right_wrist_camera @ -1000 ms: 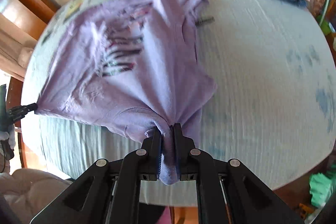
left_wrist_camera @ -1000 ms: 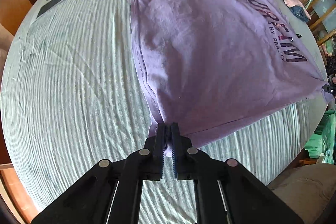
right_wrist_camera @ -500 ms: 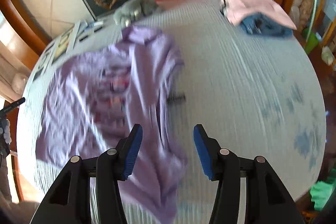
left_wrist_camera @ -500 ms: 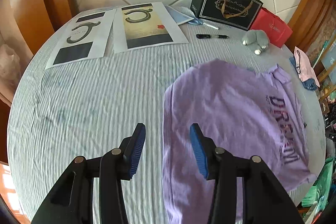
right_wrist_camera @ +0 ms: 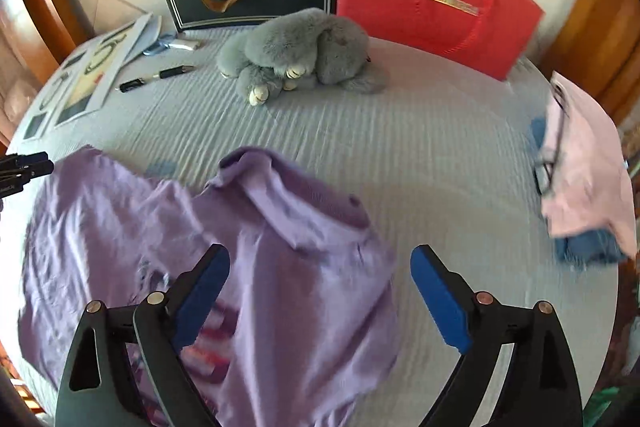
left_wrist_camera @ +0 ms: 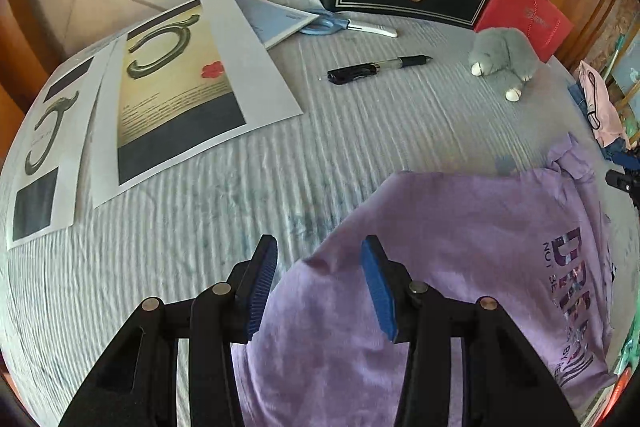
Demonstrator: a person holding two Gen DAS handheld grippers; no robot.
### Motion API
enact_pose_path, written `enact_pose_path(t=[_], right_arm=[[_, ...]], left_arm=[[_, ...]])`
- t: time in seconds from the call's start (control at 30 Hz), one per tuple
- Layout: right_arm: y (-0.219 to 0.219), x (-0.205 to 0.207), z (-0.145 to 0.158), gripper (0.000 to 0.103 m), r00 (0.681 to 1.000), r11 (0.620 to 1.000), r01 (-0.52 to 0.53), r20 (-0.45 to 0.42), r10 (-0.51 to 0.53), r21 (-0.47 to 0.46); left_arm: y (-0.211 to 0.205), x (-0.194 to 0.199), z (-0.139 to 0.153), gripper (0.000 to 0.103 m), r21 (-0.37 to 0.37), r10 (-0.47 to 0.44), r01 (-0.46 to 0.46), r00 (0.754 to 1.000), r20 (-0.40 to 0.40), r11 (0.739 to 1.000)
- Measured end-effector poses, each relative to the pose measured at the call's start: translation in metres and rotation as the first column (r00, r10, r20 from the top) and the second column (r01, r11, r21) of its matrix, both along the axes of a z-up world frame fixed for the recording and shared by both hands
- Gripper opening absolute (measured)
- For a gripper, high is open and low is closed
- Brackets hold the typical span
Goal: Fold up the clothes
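**Purple T-shirt lies loose on ribbed bedspread**

The purple T-shirt point(right_wrist_camera: 280, 267), soft and rumpled with printed lettering, lies on the pale ribbed bedspread point(right_wrist_camera: 420, 147). Left gripper point(left_wrist_camera: 318, 287) and right gripper point(right_wrist_camera: 320, 291) hover above it, released. A furry grey plush toy point(right_wrist_camera: 296, 55) lies beyond.

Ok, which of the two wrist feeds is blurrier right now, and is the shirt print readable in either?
Right wrist view: motion-smeared, worst on the purple shirt and the pink garment; print unreadable. Left wrist view: sharper; the pen is crisp and the shirt's print shows partly, bent by fisheye at the edge.
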State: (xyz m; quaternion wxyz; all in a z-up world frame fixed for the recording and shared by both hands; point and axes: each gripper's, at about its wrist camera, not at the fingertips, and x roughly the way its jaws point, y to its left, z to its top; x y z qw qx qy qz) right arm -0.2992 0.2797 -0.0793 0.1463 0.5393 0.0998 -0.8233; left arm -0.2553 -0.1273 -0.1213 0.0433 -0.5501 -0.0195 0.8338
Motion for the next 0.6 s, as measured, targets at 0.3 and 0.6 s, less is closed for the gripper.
enact_pose_path(t=[0.3, 0.6], right_arm=[[-0.020, -0.044, -0.013, 0.004, 0.999, 0.996, -0.046, -0.016, 0.048, 0.075], [0.001, -0.050, 0.009, 0.064, 0.985, 0.996, 0.091, -0.150, -0.086, 0.027]], left_arm=[[0.015, -0.027, 0.008, 0.001, -0.131, 0.023, -0.036, 0.994, -0.104, 0.991], [-0.004, -0.037, 0.028, 0.006, -0.019, 0.072, -0.076, 0.989, -0.130, 0.997]])
